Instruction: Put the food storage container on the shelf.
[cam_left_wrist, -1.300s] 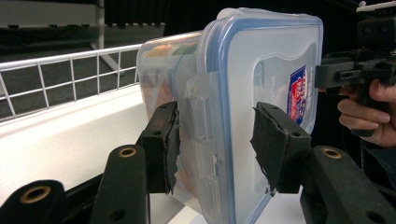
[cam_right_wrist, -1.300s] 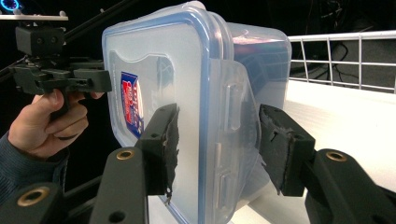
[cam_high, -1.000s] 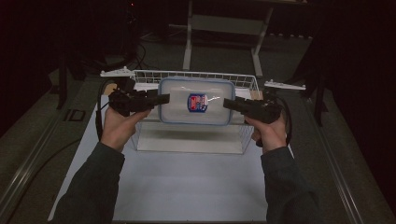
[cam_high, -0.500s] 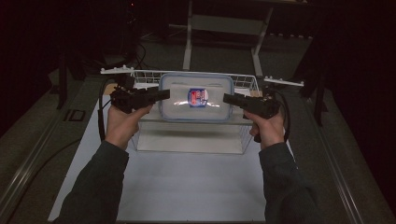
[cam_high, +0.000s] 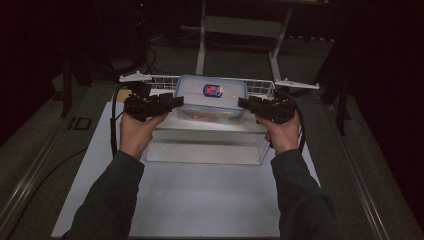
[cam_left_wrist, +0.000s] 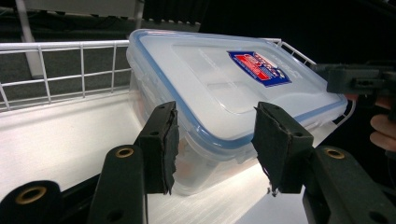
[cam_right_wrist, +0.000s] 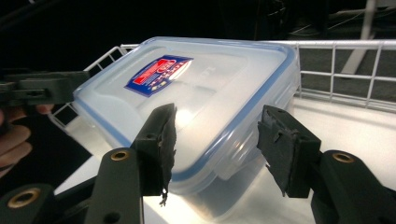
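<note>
The lidded plastic box (cam_high: 212, 98) sits lifted over the wire basket (cam_high: 260, 145) on the tabletop (cam_high: 200, 200), propped between the left hand-held gripper (cam_left_wrist: 215, 140) and right hand-held gripper (cam_right_wrist: 218, 144), both spread (pressing its ends, not pinching). Uneven pressure could likely let it slip or tip.

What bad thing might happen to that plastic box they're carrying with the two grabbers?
It might slip and drop. The lidded box is raised above the wire basket, supported only at its two ends by the left gripper and right gripper. Their jaws look spread around the corners rather than clamped, and the box appears tilted, so it could slide out.
</note>
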